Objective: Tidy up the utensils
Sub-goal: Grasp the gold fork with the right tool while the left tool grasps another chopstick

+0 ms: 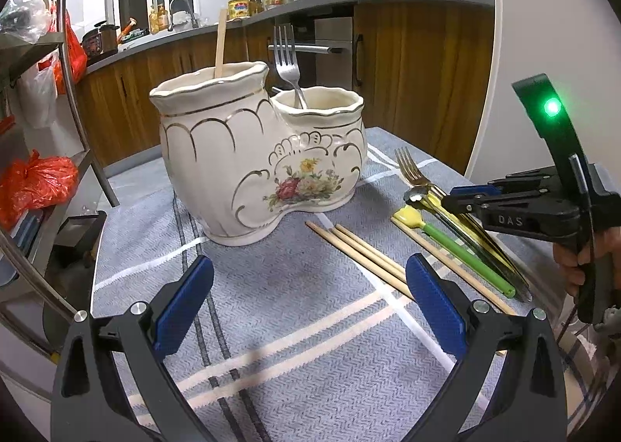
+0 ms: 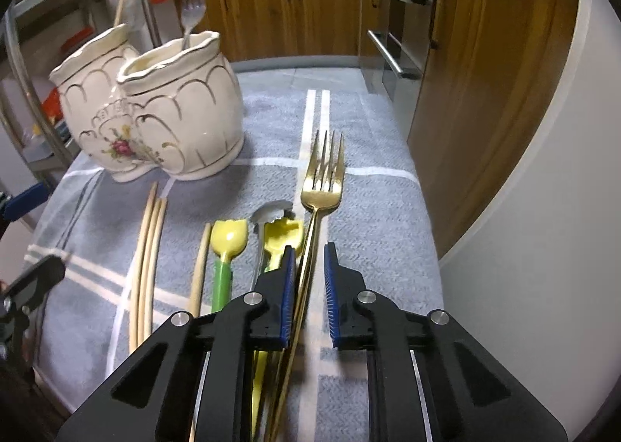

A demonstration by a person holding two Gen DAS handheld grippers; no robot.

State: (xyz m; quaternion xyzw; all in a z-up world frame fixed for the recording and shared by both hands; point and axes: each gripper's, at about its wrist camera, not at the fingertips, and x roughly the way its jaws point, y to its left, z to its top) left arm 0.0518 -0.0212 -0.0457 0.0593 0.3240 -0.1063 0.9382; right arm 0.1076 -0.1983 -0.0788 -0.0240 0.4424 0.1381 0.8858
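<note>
A cream ceramic holder point(image 1: 252, 155) point(image 2: 174, 112) with two compartments stands on the grey cloth. Its taller compartment holds a wooden chopstick point(image 1: 221, 46); the shorter one holds a silver fork point(image 1: 287, 61). A gold fork point(image 2: 324, 178) point(image 1: 411, 170) lies flat at the right. My right gripper point(image 2: 309, 248) point(image 1: 452, 199) straddles its handle: the handle lies against the left pad, with a gap to the right pad. Beside it lie a silver spoon point(image 2: 271, 217), a yellow-green spoon point(image 2: 227, 244) and three chopsticks point(image 2: 147, 259) point(image 1: 361, 252). My left gripper point(image 1: 310, 302) hovers open and empty in front of the holder.
One more chopstick point(image 2: 200, 275) lies between the spoons and the three chopsticks. Wooden cabinets point(image 1: 419, 73) and an oven stand beyond the table. A metal rack point(image 1: 73, 54) with orange bags is at the left. A white curved wall point(image 2: 543, 209) is close on the right.
</note>
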